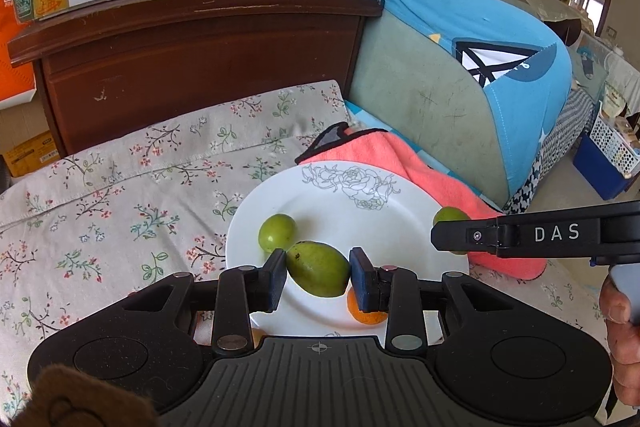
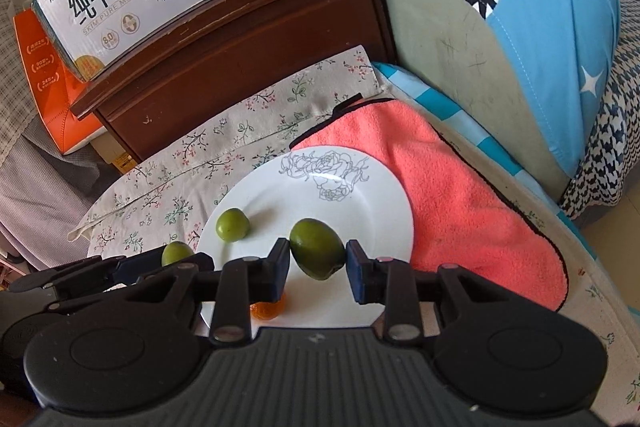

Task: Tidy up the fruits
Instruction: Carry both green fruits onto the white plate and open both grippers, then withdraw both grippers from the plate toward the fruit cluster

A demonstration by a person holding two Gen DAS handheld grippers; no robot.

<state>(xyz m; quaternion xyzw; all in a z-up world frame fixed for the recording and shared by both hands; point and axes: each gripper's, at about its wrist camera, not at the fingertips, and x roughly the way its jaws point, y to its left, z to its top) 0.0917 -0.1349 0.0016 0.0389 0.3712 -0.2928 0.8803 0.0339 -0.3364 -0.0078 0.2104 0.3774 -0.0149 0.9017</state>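
Plate (image 1: 400, 211) on floral cloth | left gripper (image 1: 318, 273) grasping green fruit (image 1: 318, 269) over plate | right gripper (image 2: 318, 263) clamps another (image 2: 317, 254) | advice: lower to plate, release gently, avoid rolling.

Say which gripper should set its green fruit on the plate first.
Probably right. The right gripper holds its green fruit over bare plate; the left gripper's oval fruit hangs close beside the small fruit already lying there. It is a close call.
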